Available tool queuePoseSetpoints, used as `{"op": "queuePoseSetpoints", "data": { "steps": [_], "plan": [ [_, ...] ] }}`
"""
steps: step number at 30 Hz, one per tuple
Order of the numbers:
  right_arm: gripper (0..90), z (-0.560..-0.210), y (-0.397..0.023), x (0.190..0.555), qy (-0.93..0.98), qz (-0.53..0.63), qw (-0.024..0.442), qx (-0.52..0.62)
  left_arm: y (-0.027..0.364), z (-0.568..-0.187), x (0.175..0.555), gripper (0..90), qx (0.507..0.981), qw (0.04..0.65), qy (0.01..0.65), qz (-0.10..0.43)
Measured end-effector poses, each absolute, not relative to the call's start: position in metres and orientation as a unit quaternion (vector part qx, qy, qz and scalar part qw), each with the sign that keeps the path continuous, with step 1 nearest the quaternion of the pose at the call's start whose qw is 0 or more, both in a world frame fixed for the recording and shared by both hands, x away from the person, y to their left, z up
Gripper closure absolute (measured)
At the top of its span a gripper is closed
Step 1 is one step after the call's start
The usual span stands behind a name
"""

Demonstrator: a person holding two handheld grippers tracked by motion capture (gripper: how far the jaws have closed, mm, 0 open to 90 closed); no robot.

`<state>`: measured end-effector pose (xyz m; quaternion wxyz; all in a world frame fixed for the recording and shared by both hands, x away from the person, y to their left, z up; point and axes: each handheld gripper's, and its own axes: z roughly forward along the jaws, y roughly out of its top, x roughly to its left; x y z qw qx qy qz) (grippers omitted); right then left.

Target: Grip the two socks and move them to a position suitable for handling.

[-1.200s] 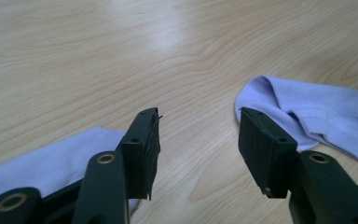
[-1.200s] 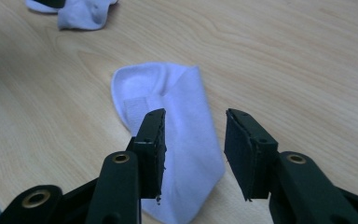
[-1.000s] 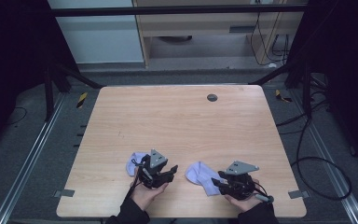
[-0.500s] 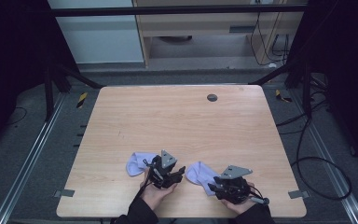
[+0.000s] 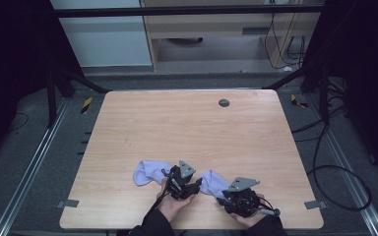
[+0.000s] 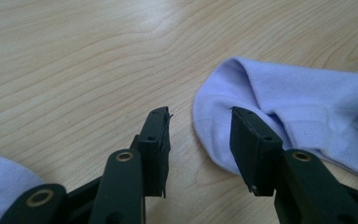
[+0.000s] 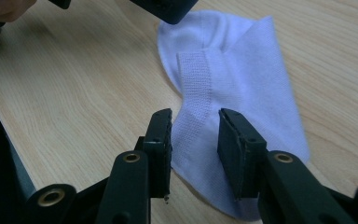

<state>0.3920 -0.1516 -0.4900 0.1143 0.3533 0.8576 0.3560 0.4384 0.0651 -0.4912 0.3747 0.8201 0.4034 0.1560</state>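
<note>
Two pale lavender socks lie flat near the table's front edge. The left sock is by itself, and one corner of it sits at the bottom left of the left gripper view. The right sock lies between the two grippers. My left gripper is open, its right jaw over this sock's rounded end and its left jaw over bare wood. My right gripper is open too, its jaws astride the sock's near edge. In the right gripper view the left gripper is beyond the sock.
The wooden table has a dark round grommet at its far middle. Its front edge runs just below both hands. A black frame, cables and cabinets surround the table.
My left gripper has moved right, off the left sock and up to the right sock. My right gripper has shifted left and toward the front edge, staying at the right sock.
</note>
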Motion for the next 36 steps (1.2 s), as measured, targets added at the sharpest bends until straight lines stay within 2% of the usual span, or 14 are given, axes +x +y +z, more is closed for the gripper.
{"op": "queuePoseSetpoints", "data": {
  "steps": [12, 18, 24, 31, 36],
  "plan": [
    [67.2, -0.493, -0.148, 0.392, 0.866, 0.345, 0.106, 0.347, 0.060, -0.497, 0.440, 67.2, 0.829, 0.354, 0.403, 0.157],
    [73.2, -0.493, -0.145, 0.391, 0.870, 0.340, 0.103, 0.343, 0.057, -0.497, 0.439, 75.2, 0.833, 0.352, 0.400, 0.149],
    [85.2, -0.492, -0.145, 0.393, 0.867, 0.342, 0.082, 0.353, 0.055, -0.497, 0.439, 85.3, 0.836, 0.352, 0.396, 0.141],
    [88.0, -0.487, -0.147, 0.392, 0.860, 0.359, 0.084, 0.354, 0.057, -0.497, 0.440, 87.5, 0.837, 0.358, 0.391, 0.133],
    [88.5, -0.470, -0.159, 0.393, 0.828, 0.406, 0.113, 0.369, 0.057, -0.497, 0.440, 87.7, 0.841, 0.358, 0.384, 0.134]
  ]
}}
